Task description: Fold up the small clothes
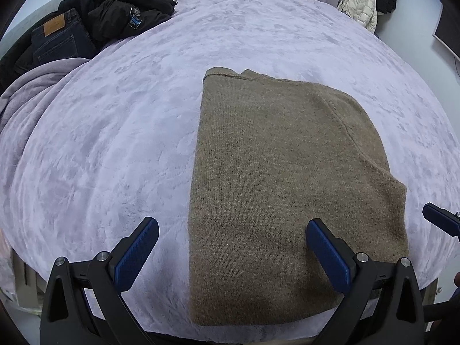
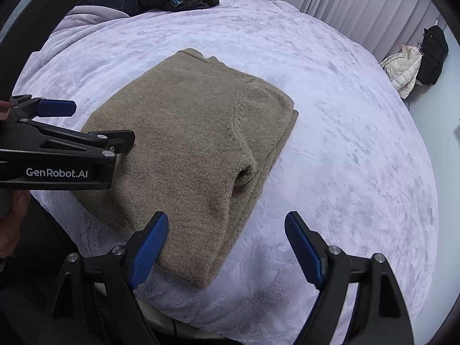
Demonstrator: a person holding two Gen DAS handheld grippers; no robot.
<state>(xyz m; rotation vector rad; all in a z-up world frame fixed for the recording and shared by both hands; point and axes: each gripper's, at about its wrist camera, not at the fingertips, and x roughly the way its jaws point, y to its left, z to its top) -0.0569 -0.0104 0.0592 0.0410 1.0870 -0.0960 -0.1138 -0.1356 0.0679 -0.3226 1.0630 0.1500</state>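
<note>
Knitwear is lying in front of me: a tan sweater (image 1: 287, 178) already folded into a narrow rectangle, resting flat on the lilac plush bed cover (image 1: 115, 132) near the edge closest to me. One sleeve is tucked in along its right side, the cuff opening showing in the right wrist view, which I take as the reason the stack is sitting thicker there. I am judging that the lengthwise folds are done and a final fold across the middle is what remains.

I am holding the left claw (image 1: 233, 254) above the near hem, jaws standing wide with nothing between the pads; it is straddling the sweater's left edge, one finger over bare cover and the other over the knit. The right claw (image 2: 227, 251) is hovering likewise, wide open and empty, its left finger over the near right corner of the sweater and its right finger over the cover. Placed so, both are lined up to pinch the near corners and carry the hem away from me.

On the side of the left claw I am reading "GenRobot.AI" in white. At the far corner of the bed, dark jeans (image 1: 60, 40) are showing a tan leather waist patch, and a black jacket (image 1: 120, 11) is carrying a small blue label; neither is legible.
</note>
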